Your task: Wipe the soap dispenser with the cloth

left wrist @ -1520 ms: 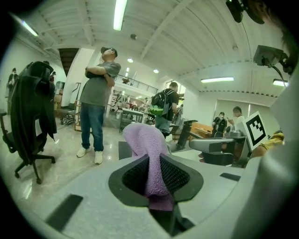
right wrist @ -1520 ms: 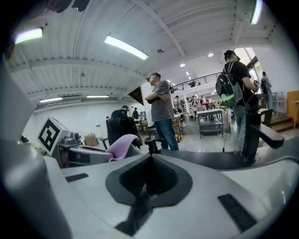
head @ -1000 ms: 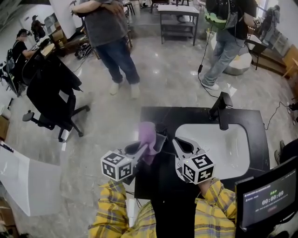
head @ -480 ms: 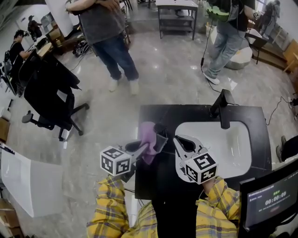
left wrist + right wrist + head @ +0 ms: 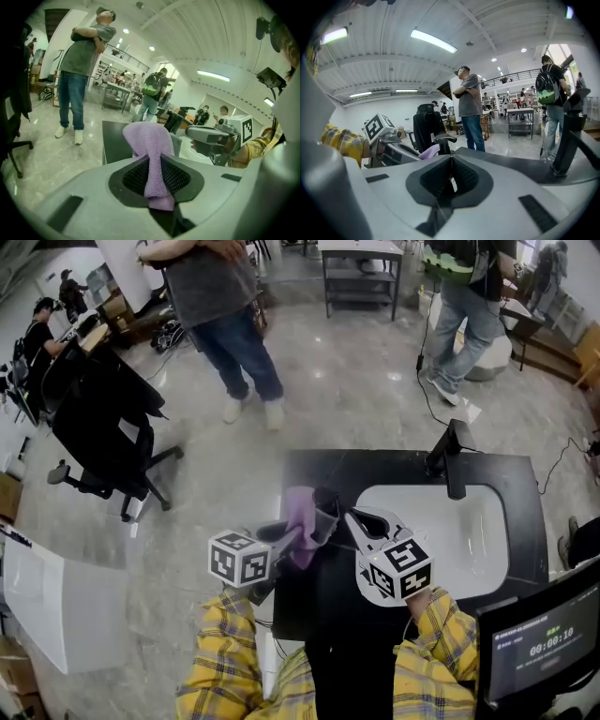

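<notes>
Setting: a black counter with a white basin is seen from above, and people stand on the floor beyond it.
Soap dispenser: the soap dispenser, dark-topped, stands on the counter just left of the basin, between the two grippers.
Left gripper: the left gripper is clamped tight on a purple cloth. A fold is pinched between the jaws, and the rest is bunched ahead of them against the dispenser's left side.
Right gripper: the right gripper is fully closed, and nothing is seen to be held. Its tip is placed just beside the dispenser on the basin side; contact cannot be confirmed.
What has changed: over the last second the cloth has been brought lower against the dispenser, so more of the dark top is now shown above the purple bundle. The left gripper has been lowered with it. The right gripper has hardly been moved, and its jaws have been kept closed.
Meaning for the task: a downward wiping stroke along the left side is judged to be under way. The dispenser is probably being steadied from the right. The side facing the basin is not yet covered by the cloth.
</notes>
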